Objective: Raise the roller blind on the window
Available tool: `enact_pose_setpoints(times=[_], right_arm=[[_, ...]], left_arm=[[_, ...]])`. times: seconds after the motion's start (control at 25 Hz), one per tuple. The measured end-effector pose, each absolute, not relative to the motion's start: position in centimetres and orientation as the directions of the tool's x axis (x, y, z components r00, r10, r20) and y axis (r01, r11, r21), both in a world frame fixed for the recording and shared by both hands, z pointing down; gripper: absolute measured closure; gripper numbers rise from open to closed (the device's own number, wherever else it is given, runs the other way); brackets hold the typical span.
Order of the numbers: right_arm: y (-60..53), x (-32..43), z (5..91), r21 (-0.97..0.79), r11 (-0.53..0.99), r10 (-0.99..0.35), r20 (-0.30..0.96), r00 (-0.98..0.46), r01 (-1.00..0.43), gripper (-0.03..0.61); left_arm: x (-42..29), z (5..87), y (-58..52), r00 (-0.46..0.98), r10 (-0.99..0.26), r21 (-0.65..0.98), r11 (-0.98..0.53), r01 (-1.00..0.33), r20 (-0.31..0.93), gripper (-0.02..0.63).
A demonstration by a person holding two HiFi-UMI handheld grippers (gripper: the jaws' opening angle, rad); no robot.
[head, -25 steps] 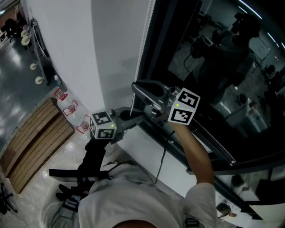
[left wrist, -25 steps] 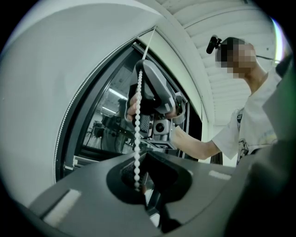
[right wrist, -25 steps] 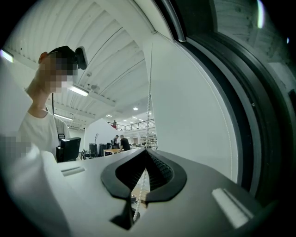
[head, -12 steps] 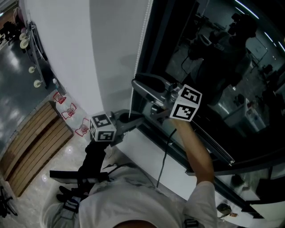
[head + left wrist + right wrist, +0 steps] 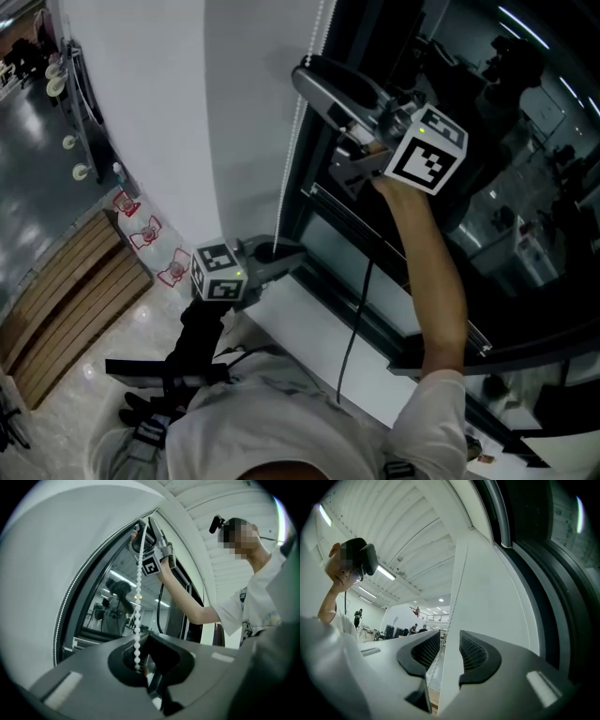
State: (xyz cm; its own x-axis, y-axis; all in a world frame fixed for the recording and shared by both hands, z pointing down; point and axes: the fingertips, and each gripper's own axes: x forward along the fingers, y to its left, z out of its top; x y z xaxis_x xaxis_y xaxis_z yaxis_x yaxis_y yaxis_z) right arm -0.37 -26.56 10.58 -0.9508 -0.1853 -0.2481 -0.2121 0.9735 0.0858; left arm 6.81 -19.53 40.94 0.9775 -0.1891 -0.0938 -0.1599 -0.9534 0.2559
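Grey left gripper (image 5: 286,253) is held level, jaws closed on the white bead chain (image 5: 298,122) just above the sill (image 5: 309,323). Right gripper (image 5: 314,80) is held high up the same chain, tipped slightly upward; its jaws have just been opening and are seen apart, with the chain running loose through the gap, pads not pressing on it. Chain is hung along the left edge of the window (image 5: 487,141), between white wall (image 5: 141,112) and dark glass. Roller blind's fabric cannot be made out in any view.
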Motion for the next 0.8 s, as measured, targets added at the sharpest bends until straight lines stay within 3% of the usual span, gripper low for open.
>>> enact_pose_setpoints(times=[0.44, 0.64, 0.8], right_arm=[[-26.2, -0.8, 4.5, 0.142, 0.969, -0.149, -0.308, -0.940, -0.200, 0.476], [-26.3, -0.4, 4.1, 0.130, 0.968, -0.161, -0.326, -0.931, -0.213, 0.546], [-26.2, -0.3, 3.9, 0.109, 0.974, -0.156, -0.311, -0.937, -0.199, 0.560]], left_arm=[[6.6, 41.1, -19.6, 0.976, -0.196, 0.263, -0.951, -0.164, -0.098, 0.615], [6.5, 41.4, -19.6, 0.976, -0.195, 0.264, -0.951, -0.163, -0.099, 0.615], [6.7, 41.3, -19.6, 0.976, -0.195, 0.267, -0.950, -0.163, -0.097, 0.615]])
